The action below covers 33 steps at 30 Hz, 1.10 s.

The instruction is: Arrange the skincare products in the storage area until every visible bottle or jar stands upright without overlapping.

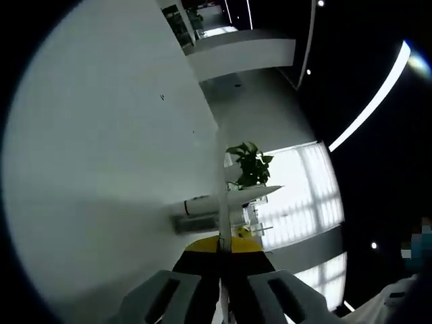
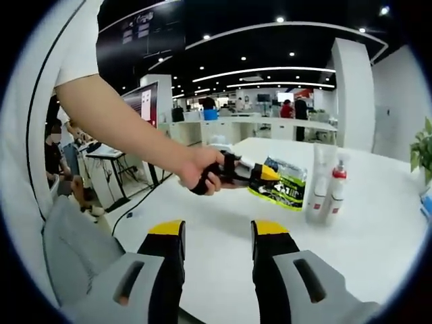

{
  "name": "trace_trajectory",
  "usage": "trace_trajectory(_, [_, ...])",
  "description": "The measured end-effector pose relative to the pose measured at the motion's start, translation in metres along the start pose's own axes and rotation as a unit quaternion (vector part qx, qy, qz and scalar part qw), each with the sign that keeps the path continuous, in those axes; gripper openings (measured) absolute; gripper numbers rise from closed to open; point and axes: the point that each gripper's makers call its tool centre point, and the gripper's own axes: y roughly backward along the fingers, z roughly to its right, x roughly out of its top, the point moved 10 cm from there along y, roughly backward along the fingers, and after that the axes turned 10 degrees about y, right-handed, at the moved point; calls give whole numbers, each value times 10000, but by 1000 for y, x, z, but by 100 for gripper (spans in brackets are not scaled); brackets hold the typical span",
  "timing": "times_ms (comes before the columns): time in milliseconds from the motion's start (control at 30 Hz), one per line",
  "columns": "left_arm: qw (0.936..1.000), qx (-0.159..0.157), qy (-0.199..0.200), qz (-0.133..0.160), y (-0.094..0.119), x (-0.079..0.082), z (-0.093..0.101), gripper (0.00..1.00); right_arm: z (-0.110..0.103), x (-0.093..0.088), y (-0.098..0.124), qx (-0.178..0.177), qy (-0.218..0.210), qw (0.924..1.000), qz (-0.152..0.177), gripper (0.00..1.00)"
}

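A person's hand holds my left gripper [image 2: 265, 177] over the white table [image 2: 378, 229], shut on a green-and-white packet [image 2: 282, 183]. In the left gripper view the yellow-tipped jaws [image 1: 223, 244] pinch that packet [image 1: 222, 169], which shows edge-on as a thin white strip. Just right of the packet stand a tall clear bottle [image 2: 317, 181] and a white bottle with a red collar [image 2: 335, 189], both upright. The rolled left gripper view shows them lying sideways as a white bottle [image 1: 229, 198] and a grey one [image 1: 196, 221]. My right gripper [image 2: 217, 233] is open and low over the table's near part, with nothing between its jaws.
A potted plant [image 2: 424, 152] stands at the table's far right, and also appears beyond the bottles as a leafy plant [image 1: 251, 164]. A grey chair [image 2: 74, 250] sits left of the table. Desks and people are far behind.
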Motion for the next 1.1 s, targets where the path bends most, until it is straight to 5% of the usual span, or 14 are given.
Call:
trace_trajectory(167, [9999,119,60,-30,-7,0,-8,2,6,-12,-8,-157,-96,9983,-558,40])
trace_trajectory(1100, [9950,873,464,143,-28,0,-39,2,3,-11,-6,-131,-7,9986,-515,37])
